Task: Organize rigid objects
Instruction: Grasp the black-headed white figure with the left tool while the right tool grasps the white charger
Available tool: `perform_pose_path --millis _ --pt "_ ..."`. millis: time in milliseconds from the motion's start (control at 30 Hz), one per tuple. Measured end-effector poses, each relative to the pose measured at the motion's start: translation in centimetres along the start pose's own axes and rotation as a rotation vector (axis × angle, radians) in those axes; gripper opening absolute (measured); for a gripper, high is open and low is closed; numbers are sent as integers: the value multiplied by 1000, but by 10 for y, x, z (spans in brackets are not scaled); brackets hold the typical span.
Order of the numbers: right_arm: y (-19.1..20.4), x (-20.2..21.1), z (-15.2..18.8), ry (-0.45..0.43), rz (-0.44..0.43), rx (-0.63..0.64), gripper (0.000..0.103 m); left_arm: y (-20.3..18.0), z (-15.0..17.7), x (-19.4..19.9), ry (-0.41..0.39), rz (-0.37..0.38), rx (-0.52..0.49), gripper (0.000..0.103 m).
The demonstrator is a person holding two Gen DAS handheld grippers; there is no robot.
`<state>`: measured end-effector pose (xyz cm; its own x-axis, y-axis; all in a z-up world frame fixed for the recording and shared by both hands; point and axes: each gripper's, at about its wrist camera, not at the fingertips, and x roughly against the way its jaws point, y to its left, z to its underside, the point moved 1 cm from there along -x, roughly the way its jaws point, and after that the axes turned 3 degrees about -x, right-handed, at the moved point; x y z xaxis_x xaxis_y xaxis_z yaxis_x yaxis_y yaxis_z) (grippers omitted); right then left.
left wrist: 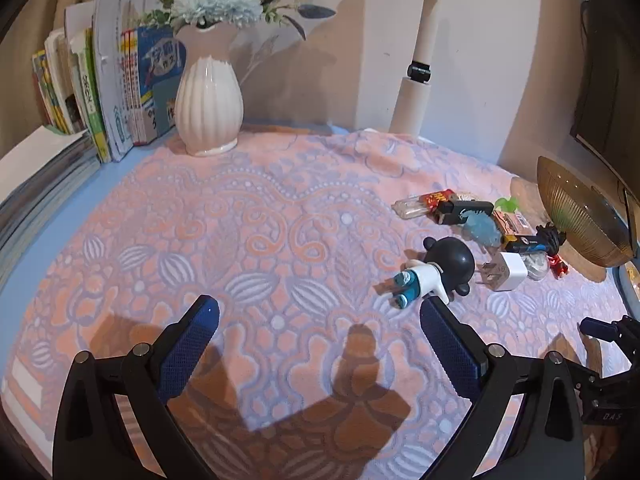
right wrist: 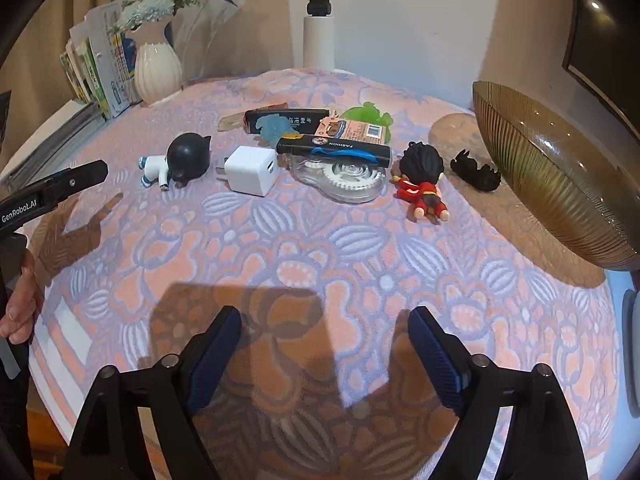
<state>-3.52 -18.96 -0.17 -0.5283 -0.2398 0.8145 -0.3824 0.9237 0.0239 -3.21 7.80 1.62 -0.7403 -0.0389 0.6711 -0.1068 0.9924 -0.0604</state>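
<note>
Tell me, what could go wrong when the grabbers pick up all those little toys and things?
The clear plastic correction tape dispenser lies under the black rectangular box and close beside the white cube charger, so grabbing one may drag or topple its neighbours. The round black-headed figurine could roll off smooth fingers. The ribbed amber glass bowl sits at the table's edge; a bump from the right gripper might tip it.

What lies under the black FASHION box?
The black box rests across a clear tape dispenser, whose geared wheel shows below it. The dispenser's upper edge is covered, as is whatever lies behind the box.
</note>
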Motion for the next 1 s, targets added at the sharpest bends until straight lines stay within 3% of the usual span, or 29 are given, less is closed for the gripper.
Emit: perform_pose_path --millis 167,267,333,433,467,500,567,700,733,800,833,867,1000 --pt "-1 0 0 17 -18 2 90 -6 1 0 19 27 -39 101" --pt "7 0 -4 95 -41 47 90 -26 -3 10 34 85 -166 101" --pt "18 -3 -13 162 -12 130 90 -43 -10 18 30 99 -269 101" --pt "28 -6 -35 138 -8 202 90 -71 -19 9 33 18 -439 101" --pt "28 -10 -43 120 -25 202 83 -78 -21 2 21 2 -480 101" --pt "28 -17 -53 99 -58 195 62 -83 -23 -6 20 5 -504 101" --pt "27 -35 -63 110 -109 180 41 -86 -27 -30 64 45 -507 89" --pt "26 -50 -74 59 -175 139 42 -83 -30 -59 149 119 -474 85" --pt "25 -51 -76 60 -185 133 44 -84 -29 -62 153 134 -473 80" --pt "30 -56 -81 53 -233 132 61 -85 -27 -67 159 161 -462 71" --pt "34 -59 -84 47 -230 139 62 -85 -27 -68 159 178 -455 58" --pt "41 -63 -86 32 -208 161 62 -85 -27 -68 165 204 -450 52" --pt "41 -69 -94 17 -224 146 59 -79 -28 -70 164 243 -408 52"
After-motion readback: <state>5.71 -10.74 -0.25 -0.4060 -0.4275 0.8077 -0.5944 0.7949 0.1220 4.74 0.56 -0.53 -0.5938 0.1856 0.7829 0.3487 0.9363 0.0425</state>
